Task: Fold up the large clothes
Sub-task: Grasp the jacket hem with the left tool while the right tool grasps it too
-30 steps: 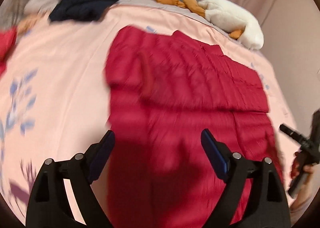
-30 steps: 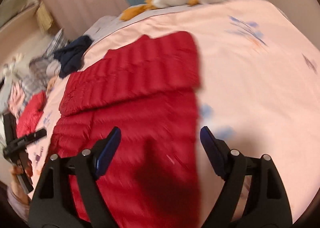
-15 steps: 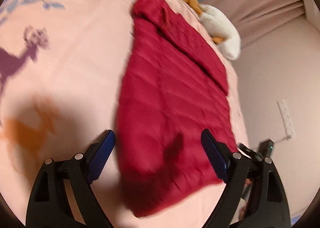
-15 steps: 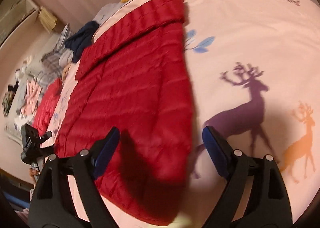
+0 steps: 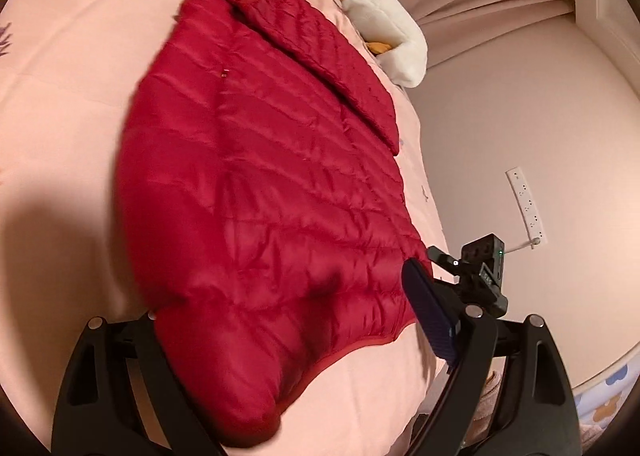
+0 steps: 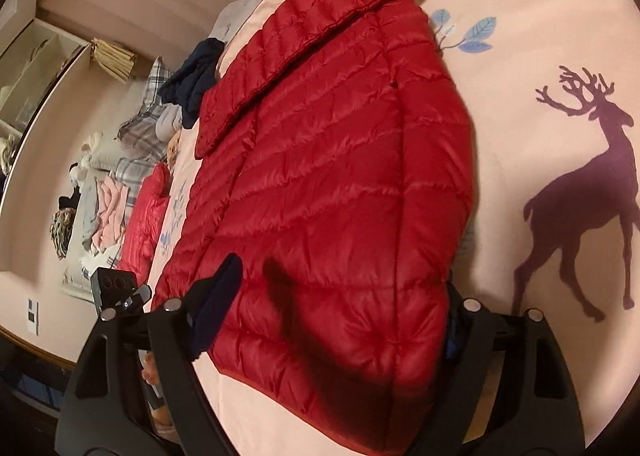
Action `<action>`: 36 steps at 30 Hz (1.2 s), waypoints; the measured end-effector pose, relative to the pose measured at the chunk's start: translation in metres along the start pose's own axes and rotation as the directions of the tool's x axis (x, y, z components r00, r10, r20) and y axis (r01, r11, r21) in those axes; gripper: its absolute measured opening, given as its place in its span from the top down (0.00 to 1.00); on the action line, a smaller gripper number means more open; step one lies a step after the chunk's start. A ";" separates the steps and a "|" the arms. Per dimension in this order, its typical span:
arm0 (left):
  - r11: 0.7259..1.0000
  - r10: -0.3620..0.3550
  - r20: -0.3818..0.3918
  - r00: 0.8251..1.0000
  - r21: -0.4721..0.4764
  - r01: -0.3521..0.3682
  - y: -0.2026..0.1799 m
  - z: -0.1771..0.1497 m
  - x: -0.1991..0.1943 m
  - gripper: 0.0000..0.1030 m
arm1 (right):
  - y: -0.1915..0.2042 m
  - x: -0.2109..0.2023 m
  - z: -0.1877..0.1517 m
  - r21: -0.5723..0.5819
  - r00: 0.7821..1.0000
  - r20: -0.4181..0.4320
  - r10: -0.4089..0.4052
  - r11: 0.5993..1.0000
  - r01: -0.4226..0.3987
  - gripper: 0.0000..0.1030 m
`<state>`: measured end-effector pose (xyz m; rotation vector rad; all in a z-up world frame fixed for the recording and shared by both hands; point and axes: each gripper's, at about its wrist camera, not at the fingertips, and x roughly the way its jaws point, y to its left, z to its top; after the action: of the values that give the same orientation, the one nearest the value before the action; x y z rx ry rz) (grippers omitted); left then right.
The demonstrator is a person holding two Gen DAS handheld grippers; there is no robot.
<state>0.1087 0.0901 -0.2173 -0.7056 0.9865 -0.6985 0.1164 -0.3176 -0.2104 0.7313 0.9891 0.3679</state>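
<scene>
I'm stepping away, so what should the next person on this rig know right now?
Left gripper: jaws wide, straddling the near hem corner of the red puffer jacket, not clamped.
Right gripper: jaws closing around the other hem corner, pads not yet pressing.
The jacket lies flat on the pink bedspread, its far end already folded over the body.
Other clothes are piled at the far side.
Done: far-end fold.
Left: probably grip both corners and fold the hem up towards the far end.

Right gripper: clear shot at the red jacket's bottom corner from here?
Probably yes. The right gripper already straddles the red jacket near its hem, jaws closing, pads not pressing, nothing lying between.
</scene>
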 end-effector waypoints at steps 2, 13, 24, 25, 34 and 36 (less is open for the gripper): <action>1.000 -0.002 -0.001 1.000 -0.005 0.002 -0.001 0.000 0.006 0.17 | -0.001 -0.001 -0.001 0.012 1.000 0.006 -0.004 1.000 0.004 0.30; 0.996 -0.021 0.025 0.999 -0.085 0.023 0.025 -0.004 0.002 0.79 | 0.001 -0.002 -0.020 -0.008 0.997 0.056 -0.057 0.998 0.057 0.74; 0.999 -0.037 0.093 0.995 -0.012 0.039 0.011 -0.006 -0.024 0.88 | 0.027 -0.011 -0.035 -0.120 0.992 0.085 -0.095 0.987 0.105 0.83; 0.999 -0.042 0.096 0.994 -0.002 0.042 0.009 -0.007 -0.026 0.88 | 0.028 -0.013 -0.036 -0.125 0.992 0.083 -0.089 0.987 0.100 0.84; 0.997 -0.061 0.108 0.992 0.060 0.055 -0.007 -0.022 -0.049 0.88 | 0.040 -0.038 -0.051 -0.165 0.997 0.078 -0.014 0.986 0.027 0.84; 0.996 -0.066 0.106 0.992 0.075 0.058 -0.012 -0.025 -0.053 0.88 | 0.043 -0.046 -0.054 -0.174 0.997 0.081 0.012 0.985 0.002 0.84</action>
<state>0.0631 0.1196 -0.1912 -0.7065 0.8392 -0.7382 0.0477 -0.2932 -0.1699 0.5860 0.8662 0.4201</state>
